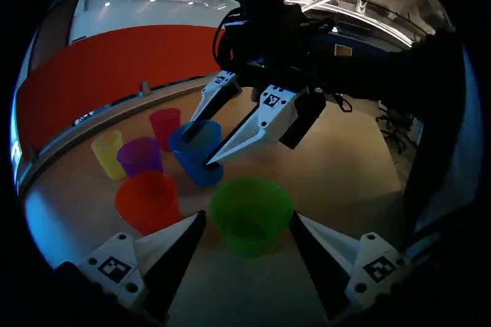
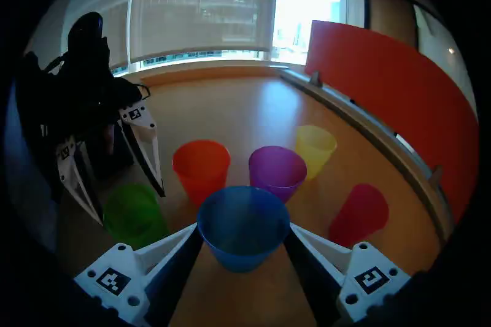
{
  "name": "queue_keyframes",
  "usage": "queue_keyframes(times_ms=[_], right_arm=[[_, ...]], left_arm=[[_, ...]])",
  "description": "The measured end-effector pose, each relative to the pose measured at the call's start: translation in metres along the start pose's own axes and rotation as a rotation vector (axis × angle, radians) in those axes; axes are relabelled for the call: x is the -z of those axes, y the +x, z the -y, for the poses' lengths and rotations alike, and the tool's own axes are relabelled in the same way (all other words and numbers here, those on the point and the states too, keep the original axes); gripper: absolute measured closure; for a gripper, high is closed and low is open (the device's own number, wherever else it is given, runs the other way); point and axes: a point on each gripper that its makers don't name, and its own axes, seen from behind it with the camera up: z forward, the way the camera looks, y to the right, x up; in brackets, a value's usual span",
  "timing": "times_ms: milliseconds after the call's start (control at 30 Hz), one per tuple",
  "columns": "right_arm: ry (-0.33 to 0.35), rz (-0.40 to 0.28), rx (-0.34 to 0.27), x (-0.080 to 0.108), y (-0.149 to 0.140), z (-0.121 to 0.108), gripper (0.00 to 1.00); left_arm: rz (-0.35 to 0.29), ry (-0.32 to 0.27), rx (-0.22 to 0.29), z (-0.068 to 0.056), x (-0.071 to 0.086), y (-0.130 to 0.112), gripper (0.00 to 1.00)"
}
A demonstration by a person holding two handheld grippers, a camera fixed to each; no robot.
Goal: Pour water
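Observation:
A green cup [image 1: 251, 216] stands upright on the wooden table [image 1: 350, 167] between my left gripper's [image 1: 247, 216] fingers, which are pressed to its sides. Just beyond it, the right gripper [image 1: 199, 146] is clamped across a blue cup [image 1: 196, 152], held by a dark-sleeved person. In the right gripper view the blue cup [image 2: 243, 229] fills the gap of my right gripper [image 2: 242, 232]. The left gripper [image 2: 132, 208] straddles the green cup [image 2: 132, 216] at the left. I cannot tell whether either cup holds water.
Orange [image 1: 147, 201], purple [image 1: 140, 155], yellow [image 1: 108, 152] and red [image 1: 164, 124] cups cluster left of the blue one. A red partition [image 1: 110, 75] runs along the table's far edge. Office chairs [image 1: 396, 127] stand at the right. Windows [image 2: 202, 8] face the right gripper.

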Motion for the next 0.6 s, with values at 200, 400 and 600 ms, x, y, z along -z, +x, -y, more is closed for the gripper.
queue_keyframes(times_ms=[200,400,600], right_arm=[[0.004,0.005,-0.003,-0.005,-0.005,0.001,0.09],[0.0,0.015,0.003,-0.006,-0.012,0.001,0.08],[-0.001,0.023,-0.007,-0.006,-0.018,0.001,0.08]], left_arm=[[0.012,0.009,-0.003,0.002,0.004,-0.005,0.01],[0.014,0.011,0.007,0.002,0.006,-0.006,0.01],[0.016,0.015,0.009,0.002,0.007,-0.008,0.01]])
